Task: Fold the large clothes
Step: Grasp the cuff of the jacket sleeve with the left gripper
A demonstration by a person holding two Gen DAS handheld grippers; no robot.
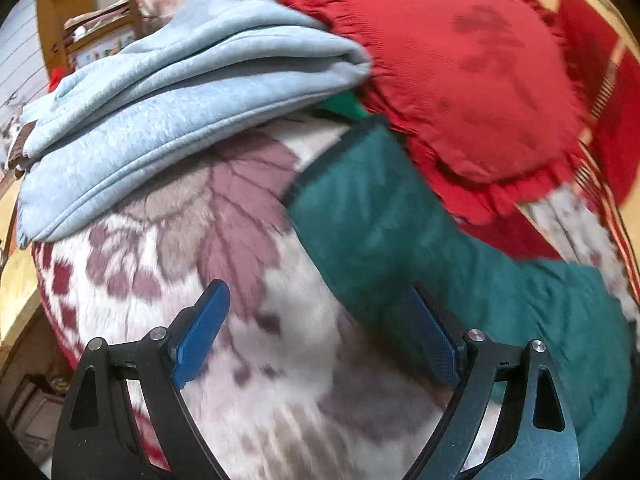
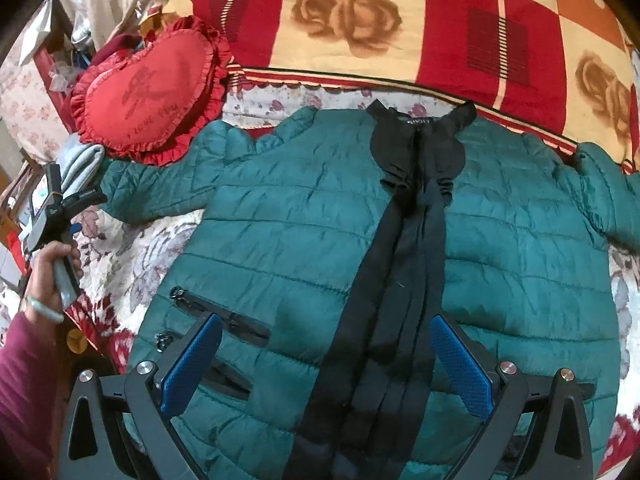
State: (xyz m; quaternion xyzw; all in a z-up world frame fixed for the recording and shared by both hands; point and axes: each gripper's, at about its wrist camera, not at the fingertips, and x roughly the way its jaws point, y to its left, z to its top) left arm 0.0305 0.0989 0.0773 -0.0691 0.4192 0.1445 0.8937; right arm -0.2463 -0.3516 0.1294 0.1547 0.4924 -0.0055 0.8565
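Note:
A teal quilted jacket lies flat on the bed, front up, with a black zip placket and collar down its middle and both sleeves spread out. My right gripper is open and empty above the jacket's lower front, straddling the black placket. My left gripper is open and empty over the floral blanket, its right finger at the edge of the jacket's left sleeve. The left gripper also shows in the right wrist view, held in a hand beside that sleeve's cuff.
A red heart-shaped cushion lies at the sleeve's far side, touching it. Folded light-blue clothes are stacked left of the cushion. A floral blanket covers the bed, with a red and cream checked quilt behind the jacket.

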